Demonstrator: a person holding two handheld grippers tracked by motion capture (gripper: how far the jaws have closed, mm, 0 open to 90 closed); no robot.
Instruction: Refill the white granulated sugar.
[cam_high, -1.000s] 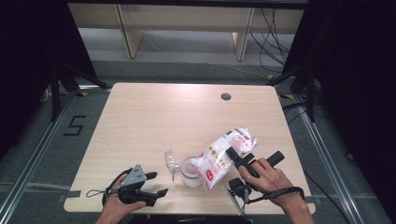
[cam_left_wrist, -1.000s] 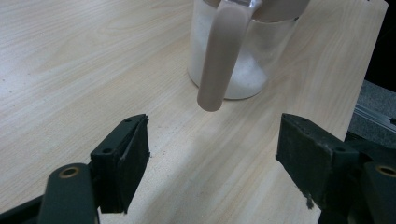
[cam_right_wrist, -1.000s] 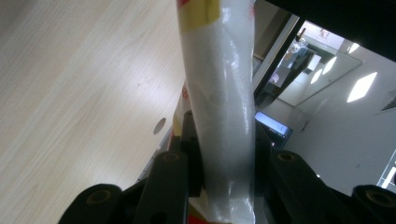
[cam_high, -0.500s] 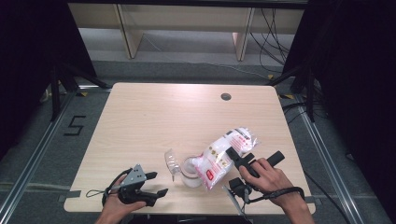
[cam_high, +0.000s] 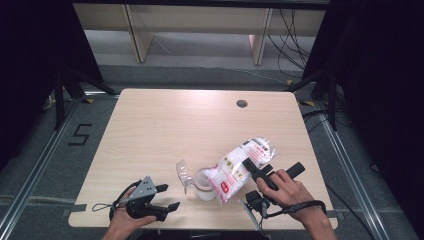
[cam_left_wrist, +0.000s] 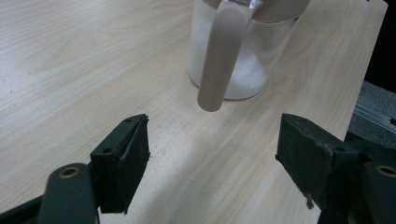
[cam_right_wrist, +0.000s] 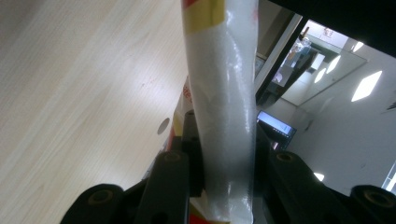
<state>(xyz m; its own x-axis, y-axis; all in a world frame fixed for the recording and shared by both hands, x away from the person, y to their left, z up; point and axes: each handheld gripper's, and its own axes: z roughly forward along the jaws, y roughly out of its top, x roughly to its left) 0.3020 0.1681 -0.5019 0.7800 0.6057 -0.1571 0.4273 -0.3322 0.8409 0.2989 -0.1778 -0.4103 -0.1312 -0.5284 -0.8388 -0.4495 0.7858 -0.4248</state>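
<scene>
A white bag with red print (cam_high: 240, 167) lies tilted, its lower end over the mouth of a glass jar (cam_high: 200, 186) that holds white grains. My right gripper (cam_high: 252, 167) is shut on the bag's upper part; in the right gripper view the bag (cam_right_wrist: 224, 84) is pinched between the black jaws of the right gripper (cam_right_wrist: 224, 154). The jar's clear lid (cam_high: 183, 173) hangs open to its left. My left gripper (cam_high: 169, 197) rests open at the table's front left, aimed at the jar (cam_left_wrist: 243, 60). Nothing sits between the jaws of the left gripper (cam_left_wrist: 212, 163).
The light wooden table (cam_high: 175, 130) has a round cable hole (cam_high: 242, 103) at the back right. Dark floor, rails and shelf legs surround the table. The jar stands close to the front edge.
</scene>
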